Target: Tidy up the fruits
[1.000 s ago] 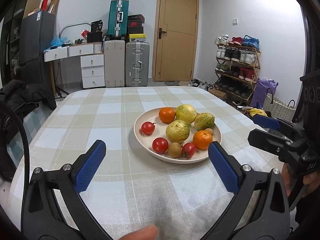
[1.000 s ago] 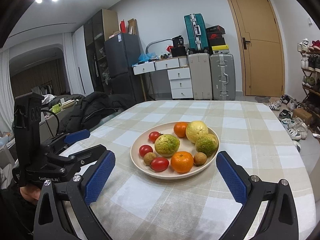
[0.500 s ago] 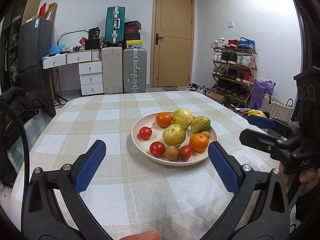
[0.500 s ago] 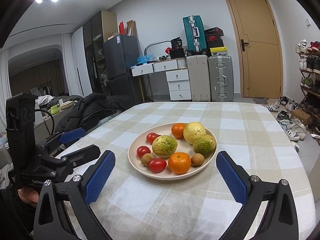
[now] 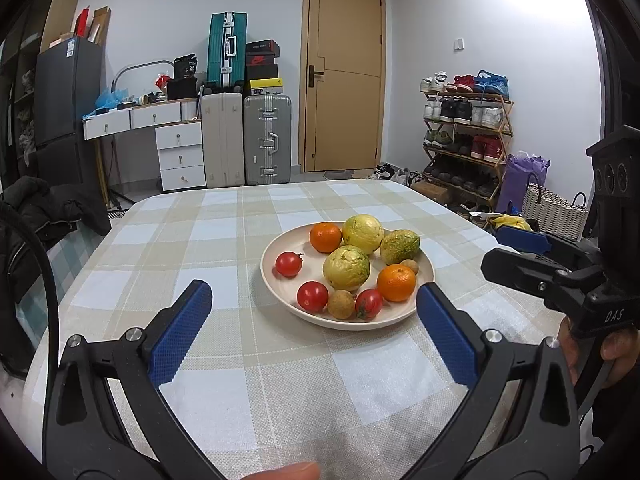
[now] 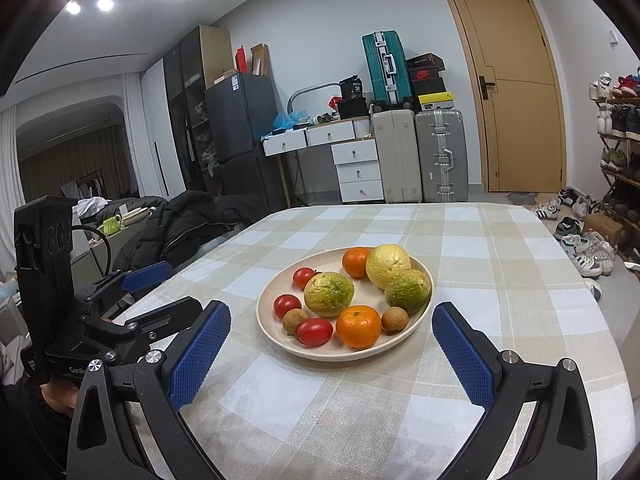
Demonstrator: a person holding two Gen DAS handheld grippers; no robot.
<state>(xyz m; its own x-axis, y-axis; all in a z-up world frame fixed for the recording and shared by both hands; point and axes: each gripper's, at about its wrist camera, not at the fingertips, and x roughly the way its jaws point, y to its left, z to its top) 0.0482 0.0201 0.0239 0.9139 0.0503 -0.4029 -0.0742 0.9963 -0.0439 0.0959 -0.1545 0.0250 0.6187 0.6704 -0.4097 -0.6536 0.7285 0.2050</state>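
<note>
A cream plate is seen on the checked worktop, well inside its edges, and it is loaded with two oranges, three yellow-green guavas, three red tomatoes and two small brown longans. The left tongs are held wide apart and empty above the cloth just short of the plate. The right tongs are likewise spread apart and empty, with the plate framed between their blue pads.
</note>
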